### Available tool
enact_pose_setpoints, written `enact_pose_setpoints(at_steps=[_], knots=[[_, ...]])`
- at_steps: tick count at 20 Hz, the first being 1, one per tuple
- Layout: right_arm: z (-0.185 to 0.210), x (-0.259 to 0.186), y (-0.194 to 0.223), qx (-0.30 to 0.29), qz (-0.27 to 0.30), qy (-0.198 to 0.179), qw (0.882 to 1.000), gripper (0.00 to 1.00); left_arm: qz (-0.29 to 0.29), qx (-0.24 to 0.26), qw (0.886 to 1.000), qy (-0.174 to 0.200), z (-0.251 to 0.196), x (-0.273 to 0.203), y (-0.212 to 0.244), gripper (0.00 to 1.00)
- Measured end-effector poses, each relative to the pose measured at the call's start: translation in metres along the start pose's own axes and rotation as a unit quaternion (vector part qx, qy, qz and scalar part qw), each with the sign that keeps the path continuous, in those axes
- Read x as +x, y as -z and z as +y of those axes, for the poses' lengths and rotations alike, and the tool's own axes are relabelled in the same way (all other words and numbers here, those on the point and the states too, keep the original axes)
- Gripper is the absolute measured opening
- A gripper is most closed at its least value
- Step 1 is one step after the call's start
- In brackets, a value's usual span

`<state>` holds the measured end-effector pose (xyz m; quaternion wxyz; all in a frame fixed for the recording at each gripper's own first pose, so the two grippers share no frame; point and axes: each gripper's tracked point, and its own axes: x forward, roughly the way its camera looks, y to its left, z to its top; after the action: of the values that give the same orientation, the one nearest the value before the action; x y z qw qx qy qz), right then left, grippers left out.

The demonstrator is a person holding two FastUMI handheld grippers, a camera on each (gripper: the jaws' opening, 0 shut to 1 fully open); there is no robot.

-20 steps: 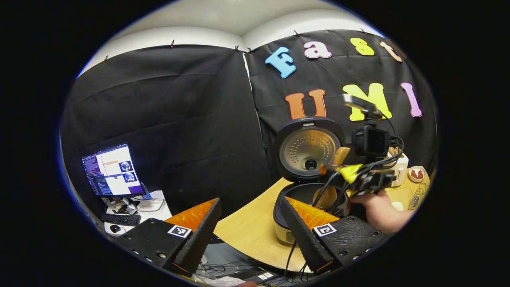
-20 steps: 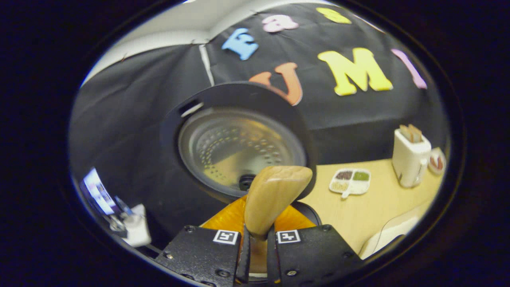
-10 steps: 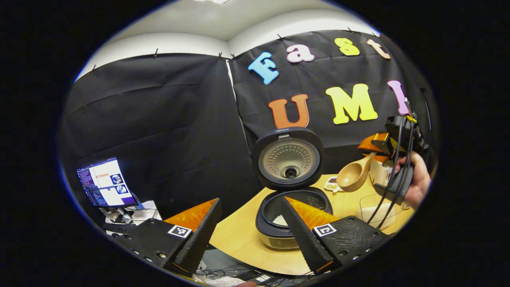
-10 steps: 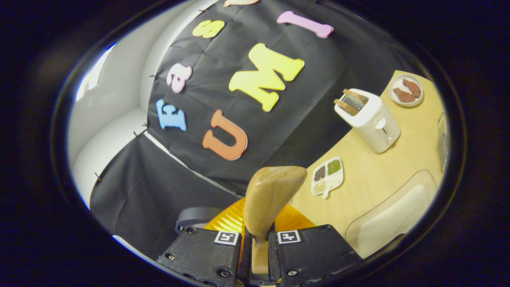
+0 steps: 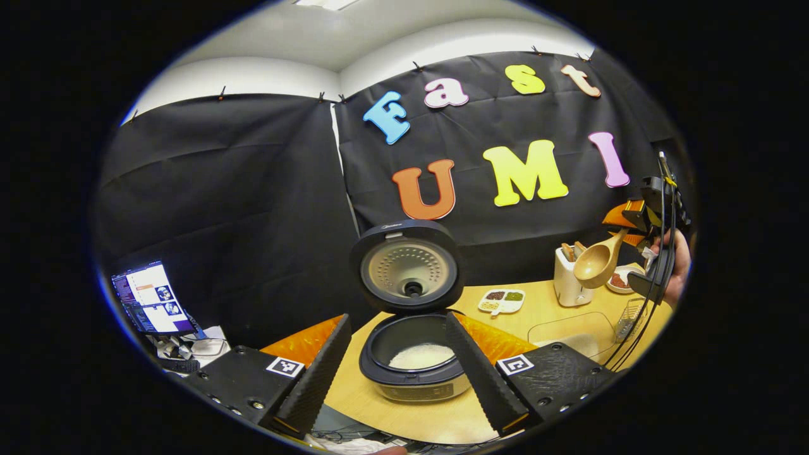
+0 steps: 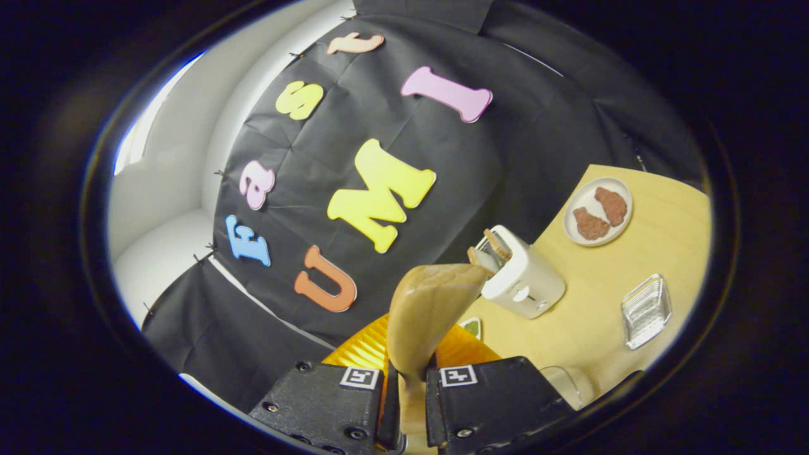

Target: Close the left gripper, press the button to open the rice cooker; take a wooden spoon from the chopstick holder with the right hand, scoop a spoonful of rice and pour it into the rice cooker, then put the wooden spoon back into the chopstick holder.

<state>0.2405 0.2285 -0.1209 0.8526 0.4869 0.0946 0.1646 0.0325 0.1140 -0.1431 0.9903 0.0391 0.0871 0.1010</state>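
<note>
Wooden spoon (image 6: 430, 309) carried away from the open rice cooker (image 5: 414, 354), toward the holder.

Right gripper (image 6: 407, 392) pinching the spoon's handle between both fingers, bowl up at 12 o'clock from the jaws and apparently empty, probably so that it travels steady. Seen from the left gripper view at 3 o'clock, high above the table (image 5: 537, 313), near the white chopstick holder (image 6: 521, 281). Left gripper (image 5: 395, 373) spread wide and holding nothing, kept low before the cooker, likely out of the way. Lid raised, rice lying in the pot; return of the spoon not yet done.
</note>
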Motion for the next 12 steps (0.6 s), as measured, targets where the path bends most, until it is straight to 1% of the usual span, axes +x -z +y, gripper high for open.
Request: enact_pose_setpoints(at_steps=[1, 2, 4, 7, 10, 12], knots=[[-0.01, -0.005, -0.011, -0.005, -0.004, 0.009, 1.0, 0.22, 0.0, 0.0, 1.0, 0.005, -0.005, -0.001, -0.001, 1.0], [-0.026, -0.007, -0.022, -0.013, -0.011, 0.018, 1.0, 0.22, -0.002, 0.001, 1.0, 0.009, -0.011, -0.001, -0.004, 0.95], [-0.053, -0.013, -0.045, -0.033, -0.027, 0.044, 0.998, 0.22, -0.004, 0.003, 1.0, 0.014, -0.022, 0.0, -0.007, 0.95], [-0.09, -0.017, -0.065, -0.06, -0.035, 0.077, 0.995, 0.22, -0.003, 0.008, 1.0, 0.024, -0.037, 0.0, -0.008, 0.95], [-0.123, -0.023, -0.082, -0.089, -0.044, 0.109, 0.989, 0.22, -0.002, 0.013, 0.999, 0.031, -0.048, 0.001, -0.008, 0.95], [-0.147, -0.025, -0.089, -0.119, -0.052, 0.138, 0.982, 0.22, -0.002, 0.017, 0.999, 0.034, -0.055, 0.002, -0.01, 0.95]])
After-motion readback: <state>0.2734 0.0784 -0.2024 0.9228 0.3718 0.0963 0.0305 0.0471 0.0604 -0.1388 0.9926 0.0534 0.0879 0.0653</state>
